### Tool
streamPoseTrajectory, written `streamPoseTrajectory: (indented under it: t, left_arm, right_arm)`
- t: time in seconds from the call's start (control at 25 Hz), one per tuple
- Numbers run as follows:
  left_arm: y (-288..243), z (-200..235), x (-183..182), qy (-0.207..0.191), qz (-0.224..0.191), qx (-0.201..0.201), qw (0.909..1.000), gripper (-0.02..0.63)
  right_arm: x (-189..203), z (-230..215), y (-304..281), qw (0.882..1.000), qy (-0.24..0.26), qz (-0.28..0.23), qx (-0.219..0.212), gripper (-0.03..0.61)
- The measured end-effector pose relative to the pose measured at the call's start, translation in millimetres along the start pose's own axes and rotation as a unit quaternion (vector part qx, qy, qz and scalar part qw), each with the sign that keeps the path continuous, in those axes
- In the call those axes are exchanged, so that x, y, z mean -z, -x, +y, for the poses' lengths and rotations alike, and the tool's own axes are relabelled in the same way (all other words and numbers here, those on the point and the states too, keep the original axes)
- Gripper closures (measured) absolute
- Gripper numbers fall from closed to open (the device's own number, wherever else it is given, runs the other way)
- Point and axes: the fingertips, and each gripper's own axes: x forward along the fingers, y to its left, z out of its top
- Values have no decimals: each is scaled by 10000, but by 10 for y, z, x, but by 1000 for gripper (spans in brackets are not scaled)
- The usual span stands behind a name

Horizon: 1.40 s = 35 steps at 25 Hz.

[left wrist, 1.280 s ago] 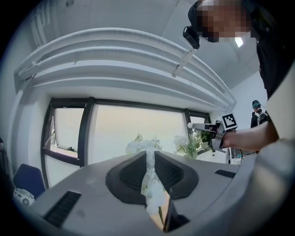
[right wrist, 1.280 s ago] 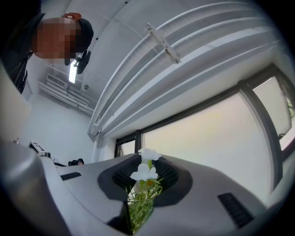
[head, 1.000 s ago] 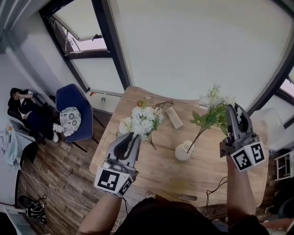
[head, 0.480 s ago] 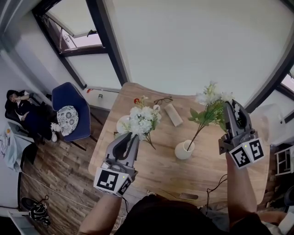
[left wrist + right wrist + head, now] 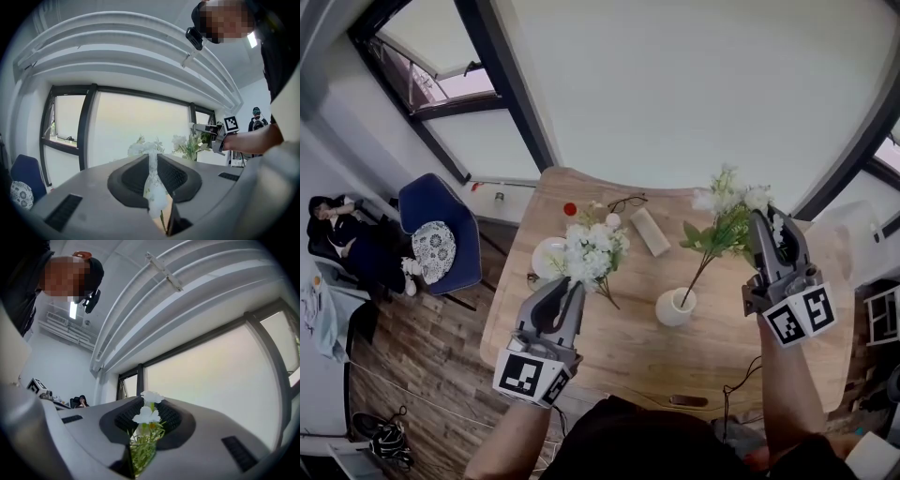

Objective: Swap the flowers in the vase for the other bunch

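A small white vase point(image 5: 673, 307) stands on the wooden table point(image 5: 609, 352). My right gripper point(image 5: 759, 217) is shut on a green leafy bunch with white blooms point(image 5: 724, 214). Its long stem slants down to the vase mouth; whether the tip is inside I cannot tell. In the right gripper view the green stems and white blooms point(image 5: 146, 425) sit between the jaws. My left gripper point(image 5: 577, 284) is shut on a bunch of white flowers point(image 5: 595, 248), held above the table left of the vase. In the left gripper view that white bunch point(image 5: 152, 183) fills the gap, with the right gripper point(image 5: 212, 136) beyond.
On the table's far part lie a white plate point(image 5: 546, 255), a small red thing point(image 5: 570, 209), glasses point(image 5: 625, 202) and a beige box point(image 5: 649, 232). A cable point(image 5: 741, 382) runs along the near right. A blue chair point(image 5: 441, 225) and a seated person point(image 5: 337, 234) are at the left.
Both grippers have sunk slightly with their bunches, and the head view has shifted a little. Both grips are unchanged.
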Motion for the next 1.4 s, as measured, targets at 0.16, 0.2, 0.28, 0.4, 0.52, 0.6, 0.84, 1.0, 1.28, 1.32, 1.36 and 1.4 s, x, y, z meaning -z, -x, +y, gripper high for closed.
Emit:
streamPoseTrajectory:
  t: [0.16, 0.2, 0.28, 0.4, 0.52, 0.6, 0.84, 1.0, 1.28, 1.32, 1.36, 1.4]
  left_arm:
    - [-42, -35, -25, 52, 53, 28, 10000, 558]
    - [-55, -38, -30, 62, 60, 26, 10000, 558]
    - [-75, -29, 1, 71, 94, 17, 9999, 558]
    - [-90, 15, 100, 70, 133, 11, 9999, 558]
    - [-107, 46, 181, 68, 127, 32, 9999, 558]
    - [-120, 49, 225, 84, 155, 53, 9998, 558]
    - [-196, -11, 274, 150, 155, 170, 9996, 558]
    - [-234, -84, 324, 184, 140, 261, 9994, 558]
    - [-226, -185, 363, 205, 116, 393, 9989, 558]
    - [-201, -176, 367, 207, 111, 405, 9989, 558]
    - [-173, -171, 372, 209, 105, 419, 9988, 558]
    - [-151, -174, 374, 211, 100, 433, 9988, 558]
  right_arm:
    - [15, -4, 2, 10000, 16, 72, -17, 491]
    - [22, -13, 3, 10000, -2, 78, -16, 491]
    - [61, -23, 12, 10000, -22, 76, -6, 491]
    - [154, 17, 35, 10000, 45, 28, -10, 491]
    - [234, 104, 66, 9997, 232, -42, -58, 491]
    - [272, 174, 82, 9993, 336, -36, -131, 491]
    - [428, 313, 135, 9992, 289, 106, -253, 491]
    - [547, 353, 202, 9993, 207, 185, -241, 491]
    - [655, 488, 322, 9991, 122, 317, -272, 491]
    - [671, 529, 338, 9990, 110, 334, -274, 491]
    - [688, 574, 359, 9990, 91, 348, -275, 491]
    - [705, 612, 379, 9989, 69, 364, -281, 491]
